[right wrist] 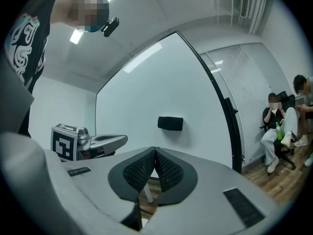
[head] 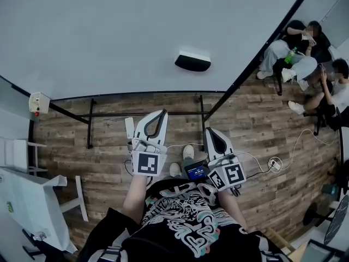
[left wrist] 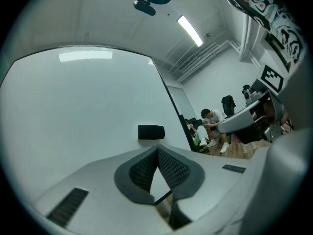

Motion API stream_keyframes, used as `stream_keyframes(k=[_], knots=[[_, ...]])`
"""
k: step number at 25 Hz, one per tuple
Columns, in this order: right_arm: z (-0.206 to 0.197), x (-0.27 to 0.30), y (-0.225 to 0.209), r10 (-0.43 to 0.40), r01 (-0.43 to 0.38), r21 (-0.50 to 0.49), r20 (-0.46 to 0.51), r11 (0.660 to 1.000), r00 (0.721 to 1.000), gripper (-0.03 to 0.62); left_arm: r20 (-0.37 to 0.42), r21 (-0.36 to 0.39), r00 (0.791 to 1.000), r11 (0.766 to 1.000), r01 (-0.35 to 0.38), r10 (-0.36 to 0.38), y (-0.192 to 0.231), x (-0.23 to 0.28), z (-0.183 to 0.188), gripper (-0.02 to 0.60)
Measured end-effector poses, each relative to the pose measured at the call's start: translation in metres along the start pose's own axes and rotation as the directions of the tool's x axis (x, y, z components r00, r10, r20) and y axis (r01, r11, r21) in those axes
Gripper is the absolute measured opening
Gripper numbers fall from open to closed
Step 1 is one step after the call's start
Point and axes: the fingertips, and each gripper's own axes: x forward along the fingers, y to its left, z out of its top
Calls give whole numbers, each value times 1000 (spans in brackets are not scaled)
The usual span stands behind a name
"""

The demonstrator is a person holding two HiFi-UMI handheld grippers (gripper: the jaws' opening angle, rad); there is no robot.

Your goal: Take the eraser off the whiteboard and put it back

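The left hand-held gripper (head: pixel 161 114) points level toward the whiteboard. Its jaws are pressed together, the ribbed pads (left wrist: pixel 145 170) meet at their tips, and nothing sits between them. Just beside it on its right, the right hand-held gripper (head: pixel 210 131) is likewise closed and empty, its pads (right wrist: pixel 139 170) touching at the front. Both are carried out in front of the person, whose forearms (head: pixel 133 198) reach forward behind the marker cubes.

Ahead of both hand-held grippers and well apart from their tips, the black eraser (head: pixel 192 62) sits on the whiteboard (head: pixel 109 37). It is stuck to the white face with bare board all around it. In each gripper view it shows just above the closed tips, a little to the right of them for the right hand-held gripper.

Below the hand-held grippers are the board's black stand (head: pixel 90 121) and a wooden floor (head: pixel 262 130). Far off to the right of the right hand-held gripper, past the board's edge, several people (head: pixel 305 53) sit on chairs.
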Motion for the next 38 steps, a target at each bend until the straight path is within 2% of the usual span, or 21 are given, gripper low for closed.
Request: stream_keyframes(k=[5,12,26,34,38], knots=[[2,7,-8,-16,16,1,9,1000,1000,29,37,97,999,995,29,-33,-6,12,6,26],[12,21,-20,-17,16,5,30,1000,999,29,38,196,998,980,40,-48,-7,30,15,26],[19,58,-44,-17,16,12,38,1000,999,29,20,308,997,949,67,-77,-3,72,12,35],[22,79,-59,-10,10,15,37,1000,999,29,16,365,996,928,75,-87,2,98,11,78],[24,89,-64,-6,6,17,39,1000,999,29,-6,437,995,894,96,-104,0,110,10,137]])
